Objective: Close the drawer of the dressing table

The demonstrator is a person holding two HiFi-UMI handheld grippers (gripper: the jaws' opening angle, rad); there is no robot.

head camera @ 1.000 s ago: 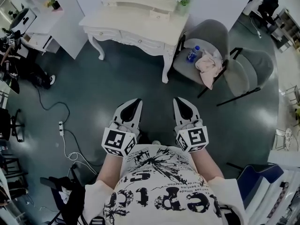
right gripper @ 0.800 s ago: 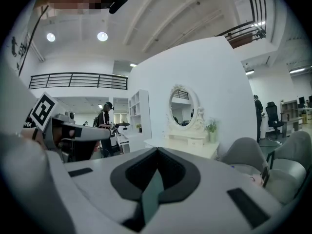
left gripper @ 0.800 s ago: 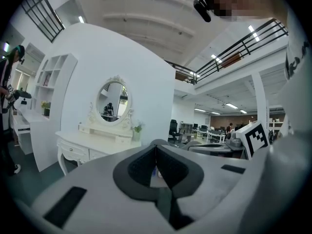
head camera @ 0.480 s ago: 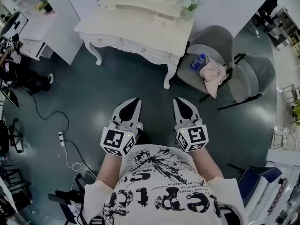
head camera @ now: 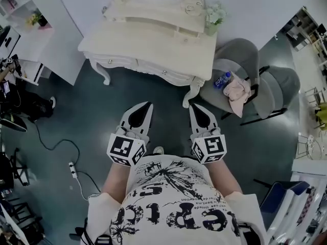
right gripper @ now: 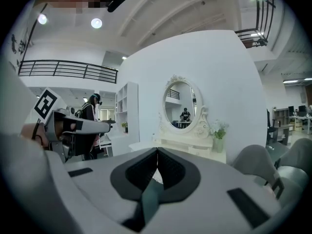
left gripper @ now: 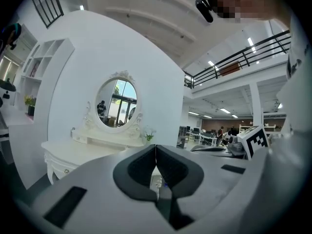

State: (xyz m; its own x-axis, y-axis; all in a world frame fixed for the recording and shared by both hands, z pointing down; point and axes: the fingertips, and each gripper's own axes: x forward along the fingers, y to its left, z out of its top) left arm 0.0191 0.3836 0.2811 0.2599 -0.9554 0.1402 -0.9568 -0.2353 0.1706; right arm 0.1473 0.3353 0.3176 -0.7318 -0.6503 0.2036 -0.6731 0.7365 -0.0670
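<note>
The cream dressing table (head camera: 153, 45) stands at the top of the head view, with an oval mirror (left gripper: 116, 101) at its back. One small drawer (head camera: 185, 34) of its upper shelf sticks out a little. Both grippers are held side by side in front of the person, pointing at the table and well short of it. The left gripper (head camera: 148, 105) is shut with nothing in it, its jaws meeting in the left gripper view (left gripper: 155, 147). The right gripper (head camera: 194, 107) is also shut and holds nothing (right gripper: 157, 151); its view shows the table (right gripper: 190, 147) ahead.
Two grey chairs (head camera: 240, 55) stand right of the table; one holds a water bottle (head camera: 222, 79) and a pink cloth (head camera: 239, 93). A vase of flowers (head camera: 214, 17) sits on the table's right end. A white shelf unit (head camera: 36, 40) is at the left, a power strip (head camera: 74, 168) on the floor.
The person has walked toward the dressing table: it has come lower and nearer in the head view. Both grippers stayed shut and side by side, carried forward together.
</note>
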